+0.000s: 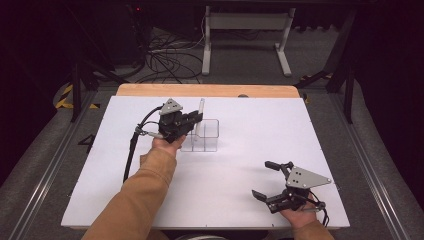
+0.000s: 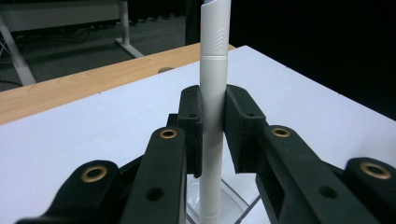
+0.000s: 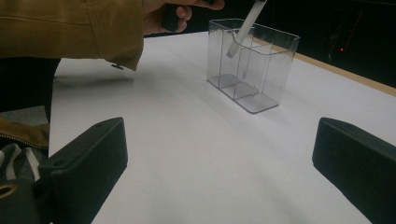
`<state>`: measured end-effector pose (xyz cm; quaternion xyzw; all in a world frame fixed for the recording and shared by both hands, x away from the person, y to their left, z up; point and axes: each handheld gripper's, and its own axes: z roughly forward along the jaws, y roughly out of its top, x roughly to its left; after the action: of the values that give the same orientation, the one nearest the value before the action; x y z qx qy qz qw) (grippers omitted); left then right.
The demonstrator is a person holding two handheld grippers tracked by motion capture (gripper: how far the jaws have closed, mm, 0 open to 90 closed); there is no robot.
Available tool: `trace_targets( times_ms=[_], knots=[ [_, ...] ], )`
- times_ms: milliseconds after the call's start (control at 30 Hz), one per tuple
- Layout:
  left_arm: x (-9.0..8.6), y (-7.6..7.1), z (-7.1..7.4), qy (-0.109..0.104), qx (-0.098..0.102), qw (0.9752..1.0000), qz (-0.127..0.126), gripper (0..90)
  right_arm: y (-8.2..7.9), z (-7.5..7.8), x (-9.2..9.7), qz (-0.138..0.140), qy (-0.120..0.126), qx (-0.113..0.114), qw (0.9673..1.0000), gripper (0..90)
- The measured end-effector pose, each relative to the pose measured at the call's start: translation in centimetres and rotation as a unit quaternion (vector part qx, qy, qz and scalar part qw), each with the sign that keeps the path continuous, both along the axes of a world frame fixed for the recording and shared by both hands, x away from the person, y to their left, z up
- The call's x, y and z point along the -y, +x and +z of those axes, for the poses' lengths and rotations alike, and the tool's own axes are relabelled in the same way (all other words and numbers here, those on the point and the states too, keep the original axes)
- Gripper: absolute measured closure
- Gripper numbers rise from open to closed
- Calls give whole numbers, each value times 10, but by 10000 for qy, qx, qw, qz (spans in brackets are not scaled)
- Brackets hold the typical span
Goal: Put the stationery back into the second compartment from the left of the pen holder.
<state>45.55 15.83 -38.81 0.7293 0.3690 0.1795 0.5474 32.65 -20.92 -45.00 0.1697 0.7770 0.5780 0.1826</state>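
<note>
My left gripper (image 1: 196, 118) is shut on a white pen (image 2: 212, 88), its pads pressing the barrel from both sides. The pen (image 1: 201, 111) stands nearly upright, and its lower end dips into a clear plastic organizer (image 1: 205, 136) with dividers. In the right gripper view the pen (image 3: 245, 29) slants into the organizer (image 3: 252, 63), its tip hanging above the bottom. My right gripper (image 1: 267, 179) rests near the table's front right with its jaws wide apart and nothing between them.
A white sheet (image 1: 250, 165) covers the table, with a wooden strip (image 1: 205, 90) along the far edge. Beyond the table stands a white desk frame (image 1: 245, 35) with cables (image 1: 165, 60) on the floor. A tan sleeve (image 1: 135, 195) reaches in from the bottom.
</note>
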Motion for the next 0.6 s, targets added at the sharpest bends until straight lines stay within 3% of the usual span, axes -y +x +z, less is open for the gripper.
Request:
trace_targets(
  times_ms=[67, 167, 300, 400, 600],
  knots=[
    [-1, -1, 2, 10, 0, 10000, 91, 773, 0, 0, 0, -4, -6, 5, 10000, 39],
    [-3, -4, 8, -100, 88, 9996, 240, 541, 0, 0, 0, -2, 1, 5, 10000, 39],
    [-5, -13, 17, -8, 379, 9985, 404, 405, 0, 0, 0, -1, -2, 4, 10000, 38],
    [-9, -20, 24, 31, 547, 9978, 370, 358, 0, 0, 0, -8, 3, 1, 10000, 37],
    [-18, -38, 37, 93, 648, 9977, 146, 305, 0, 0, 0, -16, -6, -4, 10000, 37]
  ],
)
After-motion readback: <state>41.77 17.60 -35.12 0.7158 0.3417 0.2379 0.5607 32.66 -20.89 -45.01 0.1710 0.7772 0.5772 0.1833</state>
